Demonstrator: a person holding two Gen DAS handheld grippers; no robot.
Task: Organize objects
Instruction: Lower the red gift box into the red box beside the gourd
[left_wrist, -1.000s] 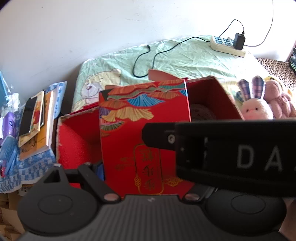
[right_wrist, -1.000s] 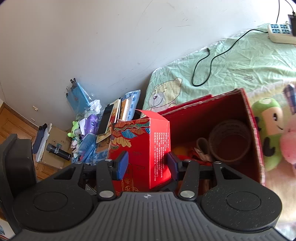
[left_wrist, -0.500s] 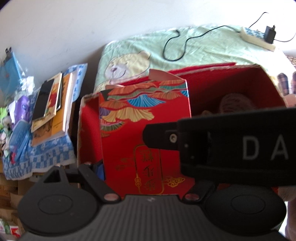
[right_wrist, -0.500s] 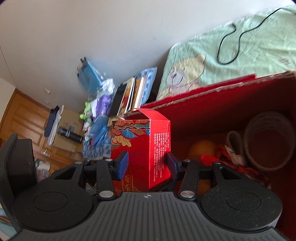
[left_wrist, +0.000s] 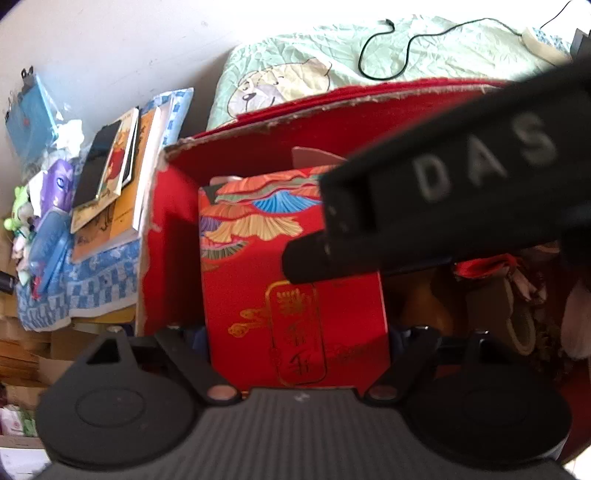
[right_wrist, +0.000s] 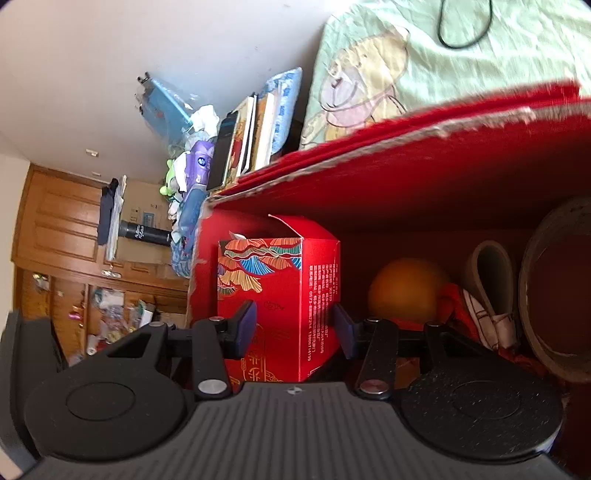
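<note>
We've dropped carton (right_wrist: 277, 295) into red bin's (left_wrist: 369, 122) left corner, both grippers (left_wrist: 297, 336) (right_wrist: 293, 328) pinching it; bed (right_wrist: 480, 62) behind, books (left_wrist: 122, 177) left, orange ball (right_wrist: 406, 288) right.

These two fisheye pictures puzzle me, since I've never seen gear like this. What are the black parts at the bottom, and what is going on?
No robot here: a person holds a two-finger tool in each hand, and each carries a camera looking along its fingers. The black shapes below are the tools themselves. Both the left tool and the right tool clamp one small patterned red box, which sits inside a larger red carton on a bed. In the carton lie an orange ball and tape rolls. The black bar across the left view is the other tool. Books are stacked beside the bed.
</note>
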